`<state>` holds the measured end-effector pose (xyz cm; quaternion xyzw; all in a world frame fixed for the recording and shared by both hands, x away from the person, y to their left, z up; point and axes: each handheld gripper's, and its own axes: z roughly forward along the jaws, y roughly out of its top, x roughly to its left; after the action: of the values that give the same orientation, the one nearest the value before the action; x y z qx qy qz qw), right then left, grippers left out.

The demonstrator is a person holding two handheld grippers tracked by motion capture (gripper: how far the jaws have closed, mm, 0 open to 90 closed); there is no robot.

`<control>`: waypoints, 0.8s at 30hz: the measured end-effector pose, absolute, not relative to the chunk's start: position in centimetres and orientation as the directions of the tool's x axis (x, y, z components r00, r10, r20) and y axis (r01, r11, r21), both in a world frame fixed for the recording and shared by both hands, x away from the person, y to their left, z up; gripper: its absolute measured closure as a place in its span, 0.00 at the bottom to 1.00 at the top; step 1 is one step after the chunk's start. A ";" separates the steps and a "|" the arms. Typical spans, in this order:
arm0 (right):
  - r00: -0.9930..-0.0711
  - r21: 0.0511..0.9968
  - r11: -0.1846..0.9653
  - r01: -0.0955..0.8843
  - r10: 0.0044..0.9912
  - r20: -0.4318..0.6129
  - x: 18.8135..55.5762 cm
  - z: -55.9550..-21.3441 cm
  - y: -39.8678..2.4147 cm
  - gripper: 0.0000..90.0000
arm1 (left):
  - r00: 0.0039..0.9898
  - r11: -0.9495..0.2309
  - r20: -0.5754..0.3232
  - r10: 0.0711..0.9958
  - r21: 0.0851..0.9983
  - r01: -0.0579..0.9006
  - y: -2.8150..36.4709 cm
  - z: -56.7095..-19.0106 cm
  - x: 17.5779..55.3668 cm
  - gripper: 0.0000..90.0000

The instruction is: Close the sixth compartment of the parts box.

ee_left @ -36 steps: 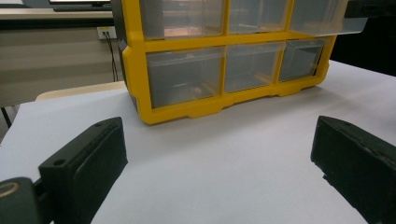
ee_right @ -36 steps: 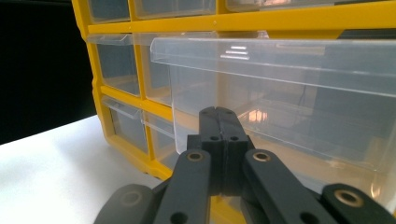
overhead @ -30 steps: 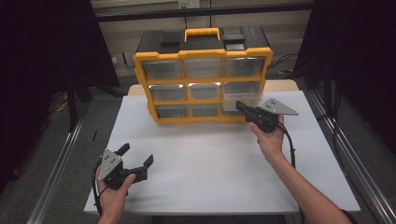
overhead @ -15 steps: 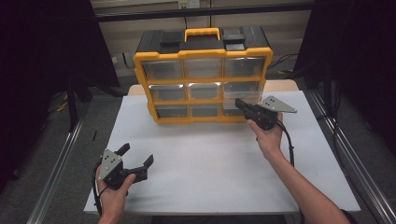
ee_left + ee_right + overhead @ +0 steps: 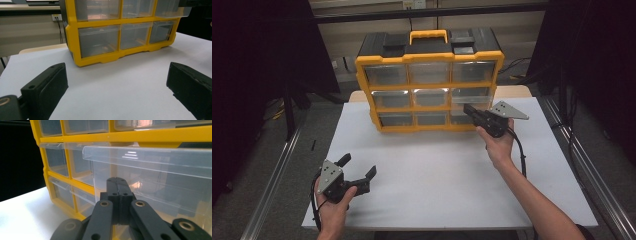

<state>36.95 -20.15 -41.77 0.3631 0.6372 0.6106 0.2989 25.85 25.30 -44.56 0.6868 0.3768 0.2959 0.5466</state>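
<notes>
A yellow and black drawer cabinet [image 5: 429,57] with clear plastic drawers stands at the back of the white table [image 5: 437,170]. My right gripper [image 5: 468,108] is shut, its tips against the front of the cabinet's right column. In the right gripper view the joined jaws [image 5: 117,180] sit just under the lip of a clear drawer [image 5: 155,157] that sticks out from the frame; nothing is between them. My left gripper [image 5: 358,165] rests open near the table's front left corner, far from the cabinet [image 5: 105,56]. Its jaws [image 5: 117,67] stand wide over bare table.
A black top with a yellow carry handle [image 5: 428,36] crowns the cabinet. Metal rails [image 5: 277,175] run along both sides of the table, with dark floor and curtains beyond. A cable [image 5: 521,155] trails from the right gripper along the forearm.
</notes>
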 end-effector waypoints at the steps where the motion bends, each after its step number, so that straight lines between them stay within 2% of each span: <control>1: -0.559 0.995 -0.012 0.096 0.826 0.064 37.0 -41.8 -20.1 1.00 | 0.546 -0.099 -0.022 0.838 0.976 0.192 25.2 -44.6 25.9 0.04; 24: -0.551 0.995 -0.014 0.098 0.832 0.066 37.8 -41.8 -19.9 1.00 | 0.539 -0.102 -0.019 0.842 0.976 0.194 25.3 -44.6 25.8 0.04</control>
<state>37.77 -19.89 -41.85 0.3665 0.6345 0.6105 0.3005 25.82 25.26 -44.57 0.6819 0.3799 0.2937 0.5518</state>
